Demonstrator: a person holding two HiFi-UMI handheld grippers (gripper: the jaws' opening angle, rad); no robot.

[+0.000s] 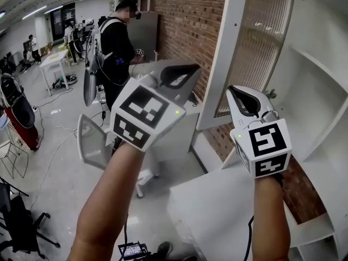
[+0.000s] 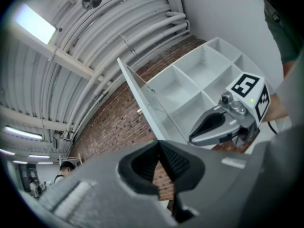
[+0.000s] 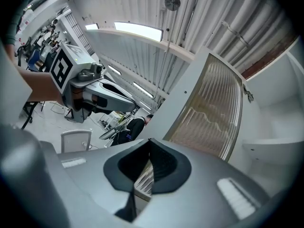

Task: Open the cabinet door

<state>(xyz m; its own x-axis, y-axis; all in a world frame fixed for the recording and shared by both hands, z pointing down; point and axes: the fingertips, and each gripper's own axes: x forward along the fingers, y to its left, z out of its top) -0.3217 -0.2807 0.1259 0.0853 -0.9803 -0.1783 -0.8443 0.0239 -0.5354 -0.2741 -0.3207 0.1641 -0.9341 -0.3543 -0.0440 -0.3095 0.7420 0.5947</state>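
The white cabinet door (image 1: 255,48), with a ribbed glass panel, stands swung open away from the cabinet (image 1: 321,91), whose white shelves show. My left gripper (image 1: 185,72) is raised left of the door, shut and empty, clear of it. My right gripper (image 1: 239,94) is raised just in front of the door's lower part, also shut with nothing in it. In the left gripper view the door (image 2: 142,99) shows edge-on beside the open compartments (image 2: 190,89), past my left gripper (image 2: 159,144). The right gripper view has the glass panel (image 3: 209,108) beyond my right gripper (image 3: 150,141).
A brick wall (image 1: 190,26) runs behind the cabinet. A person in black (image 1: 117,42) stands at the back, and a grey chair (image 1: 92,140) is below my left gripper. A black office chair (image 1: 16,222) sits at bottom left.
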